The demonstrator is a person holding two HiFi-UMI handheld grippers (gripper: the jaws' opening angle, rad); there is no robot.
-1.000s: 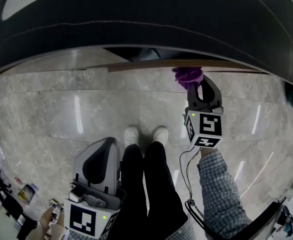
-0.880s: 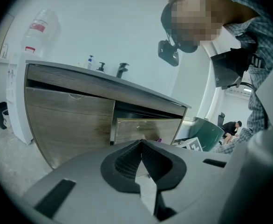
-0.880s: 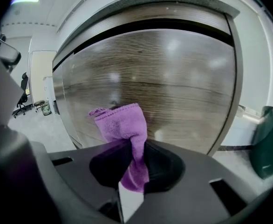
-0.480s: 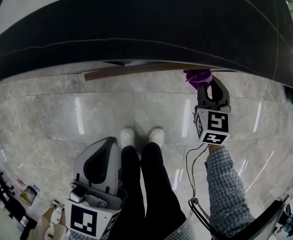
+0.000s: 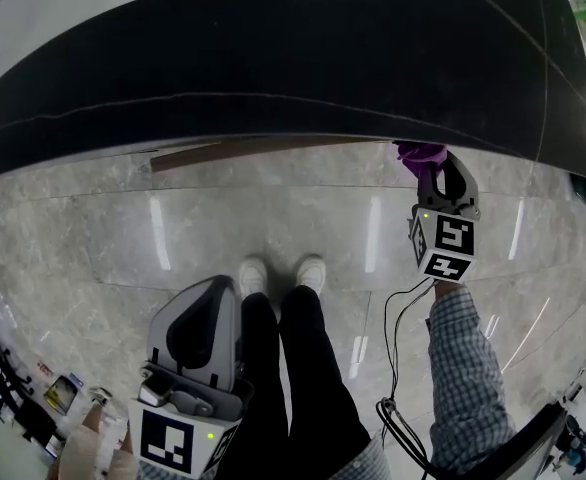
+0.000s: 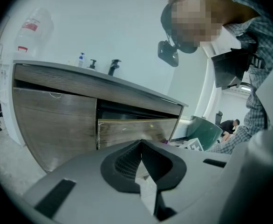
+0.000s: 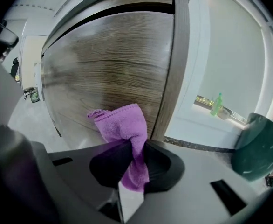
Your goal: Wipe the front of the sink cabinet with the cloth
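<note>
Our right gripper (image 7: 135,160) is clamped on the purple cloth (image 7: 120,122). Its length runs out past the jaws, free end pointing at the wood-grain cabinet door (image 7: 104,64) near its right edge. Our left gripper (image 6: 141,148) is closed and empty.

the glossy grey marble floor (image 5: 173,238) fills the middle of the frame. my two white shoes (image 5: 254,271) stand on it at centre, and some small clutter (image 5: 55,393) lies at lower left.
</note>
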